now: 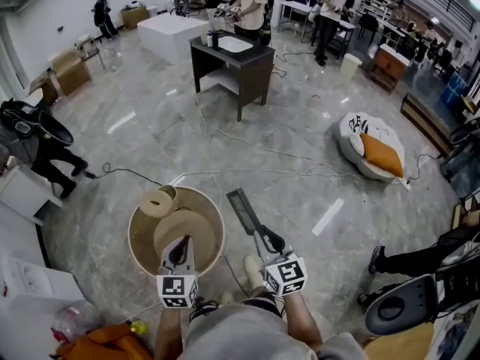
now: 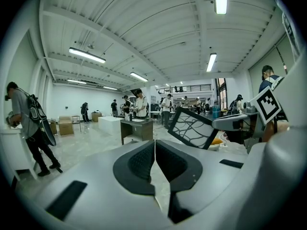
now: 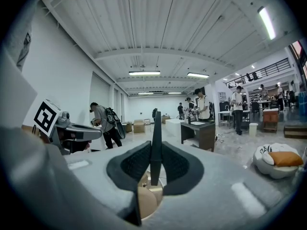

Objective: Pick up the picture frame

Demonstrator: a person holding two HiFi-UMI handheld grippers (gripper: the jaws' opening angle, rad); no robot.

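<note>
The picture frame (image 1: 244,210) is a thin dark rectangle with a branching line pattern on its pane, held off the floor. My right gripper (image 1: 264,240) is shut on its near end. In the right gripper view the frame (image 3: 156,128) stands edge-on, clamped between the two pads of that gripper (image 3: 155,164). From the left gripper view the frame (image 2: 194,127) shows tilted at the right, with the right gripper (image 2: 240,121) behind it. My left gripper (image 1: 180,247) hovers over a round beige tub and is shut with nothing between its fingers (image 2: 139,162).
The beige tub (image 1: 135,238) below the left gripper holds rolls of tape. A dark table with a basin (image 1: 232,58) stands ahead, with people behind it. A white cushion with an orange pillow (image 1: 371,152) lies at the right. Cables cross the grey floor, and a chair (image 1: 405,306) is near right.
</note>
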